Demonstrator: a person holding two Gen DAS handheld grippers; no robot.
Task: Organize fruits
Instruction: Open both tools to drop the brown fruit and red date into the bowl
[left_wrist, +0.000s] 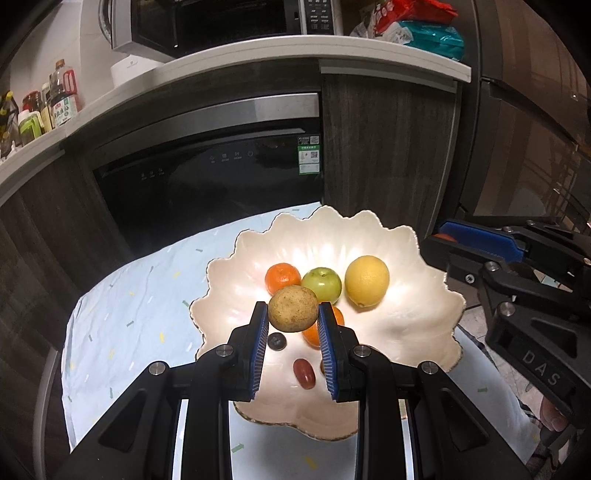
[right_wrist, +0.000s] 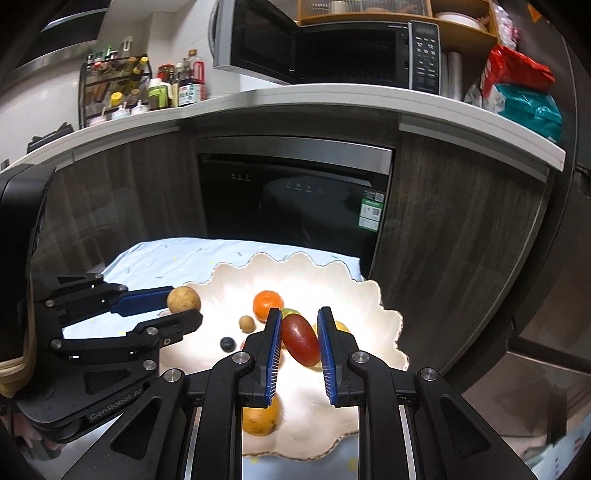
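A white scalloped bowl (left_wrist: 369, 221) (right_wrist: 332, 273) stands on a pale blue cloth (left_wrist: 129, 314). In the bowl lie a mandarin (left_wrist: 282, 277) (right_wrist: 267, 304), a green apple (left_wrist: 321, 283), a yellow citrus (left_wrist: 366, 280), a dark berry (left_wrist: 277, 340) (right_wrist: 228, 344) and a small red oblong fruit (left_wrist: 303, 373). A second orange (left_wrist: 327, 325) lies partly hidden. My left gripper (left_wrist: 293, 321) (right_wrist: 184, 304) is shut on a round brown fruit (left_wrist: 293, 309) (right_wrist: 183, 300) above the bowl. My right gripper (right_wrist: 299, 332) (left_wrist: 437, 235) is shut on a dark red oval fruit (right_wrist: 301, 339) over the bowl's right side.
A black built-in appliance (left_wrist: 221, 173) and dark wood cabinet fronts stand just behind the table. Above is a white counter (right_wrist: 332, 99) with bottles (right_wrist: 177, 88), a microwave (right_wrist: 325, 48) and bags. A small brown fruit (right_wrist: 246, 323) and a yellow-orange fruit (right_wrist: 259, 417) also lie in the bowl.
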